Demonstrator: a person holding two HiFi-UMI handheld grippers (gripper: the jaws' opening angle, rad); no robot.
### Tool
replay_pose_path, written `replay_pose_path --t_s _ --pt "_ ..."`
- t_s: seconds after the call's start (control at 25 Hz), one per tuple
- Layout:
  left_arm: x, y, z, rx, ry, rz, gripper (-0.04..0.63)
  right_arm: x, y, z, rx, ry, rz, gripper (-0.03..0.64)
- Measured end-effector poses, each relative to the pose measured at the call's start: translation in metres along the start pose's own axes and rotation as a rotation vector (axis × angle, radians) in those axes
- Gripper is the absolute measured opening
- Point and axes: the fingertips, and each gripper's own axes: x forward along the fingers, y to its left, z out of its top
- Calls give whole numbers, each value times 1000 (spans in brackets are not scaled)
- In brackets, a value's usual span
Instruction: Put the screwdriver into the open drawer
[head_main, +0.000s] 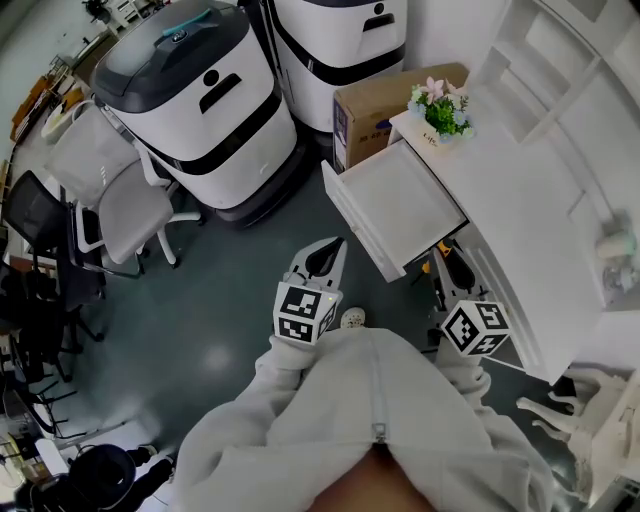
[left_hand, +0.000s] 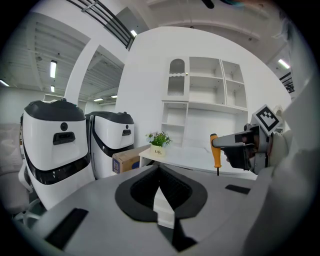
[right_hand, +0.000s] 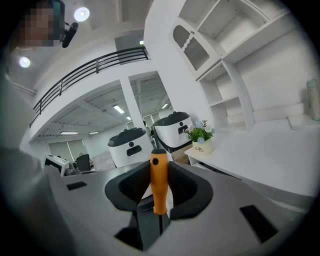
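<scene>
Your right gripper (right_hand: 160, 172) clamps the upright screwdriver (right_hand: 159, 192). Your left gripper (left_hand: 160, 172) is closed and empty. The open drawer (head_main: 355, 220) juts out at centre frame, with bare floor (head_main: 230, 290) to its left.

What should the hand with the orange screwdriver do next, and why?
Probably move the right gripper across until it is over the drawer. It is shut on the screwdriver, handle up, and the head view shows it beside the open drawer, not over it.
</scene>
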Motion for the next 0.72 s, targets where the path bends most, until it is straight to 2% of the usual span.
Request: replay_pose_path --t_s 0.24,0.48,0.72 --pt "16 10 4 16 11 -28 17 15 -5 1 25 -9 -21 127" --pt "27 -4 -7 14 41 -79 17 8 -23 -5 45 3 -79 127" --pt "36 -12 -24 -27 84 -96 17 8 -46 -1 32 28 -125 127"
